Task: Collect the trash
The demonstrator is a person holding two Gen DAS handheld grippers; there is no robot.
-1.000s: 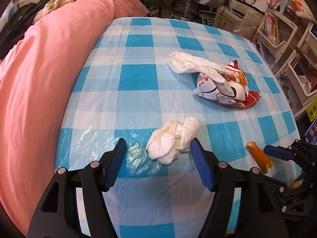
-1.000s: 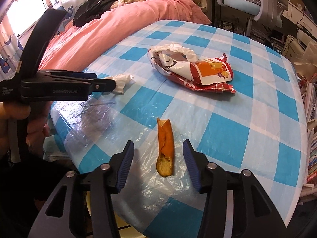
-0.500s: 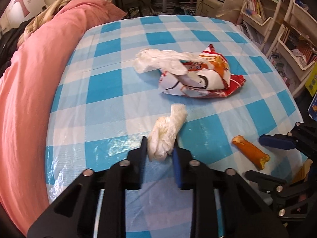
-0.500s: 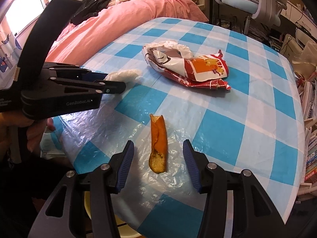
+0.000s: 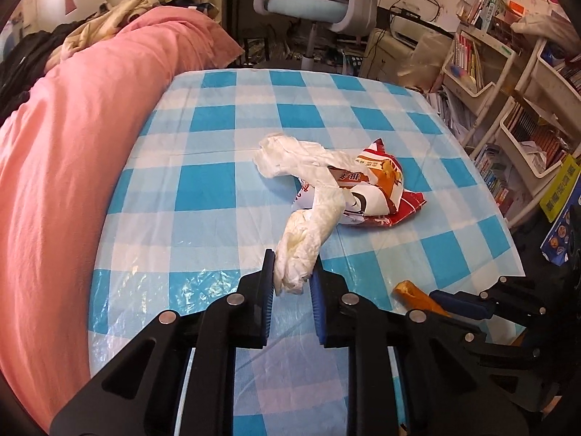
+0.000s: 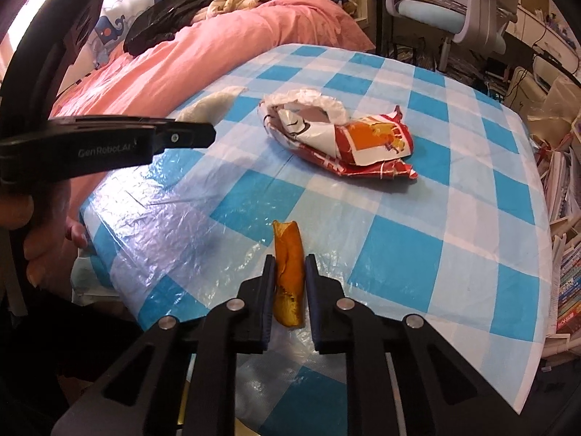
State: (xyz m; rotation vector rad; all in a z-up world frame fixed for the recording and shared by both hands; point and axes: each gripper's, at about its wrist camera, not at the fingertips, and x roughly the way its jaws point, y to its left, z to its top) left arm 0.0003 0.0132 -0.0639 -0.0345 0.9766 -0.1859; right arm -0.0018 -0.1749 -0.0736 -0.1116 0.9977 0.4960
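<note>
My left gripper [image 5: 290,276] is shut on a crumpled white tissue [image 5: 308,236] and holds it above the blue checked tablecloth [image 5: 218,189]. The tissue also shows in the right wrist view [image 6: 210,107], past the left gripper's side [image 6: 109,145]. My right gripper [image 6: 288,283] is shut on an orange peel strip [image 6: 288,258] near the table's front edge; the peel also shows in the left wrist view [image 5: 414,292]. A red and white snack wrapper [image 6: 356,141] lies mid-table with a white plastic bag [image 5: 290,156] tucked into it.
A pink duvet [image 5: 65,145] borders the table's left side. An office chair [image 5: 316,3] stands behind the table. Bookshelves [image 5: 508,91] stand to the right. A yellowish bin rim [image 6: 189,418] shows below the table's front edge.
Both grippers have gone from open to shut: the left on the tissue, then lifting it, the right on the orange peel.
</note>
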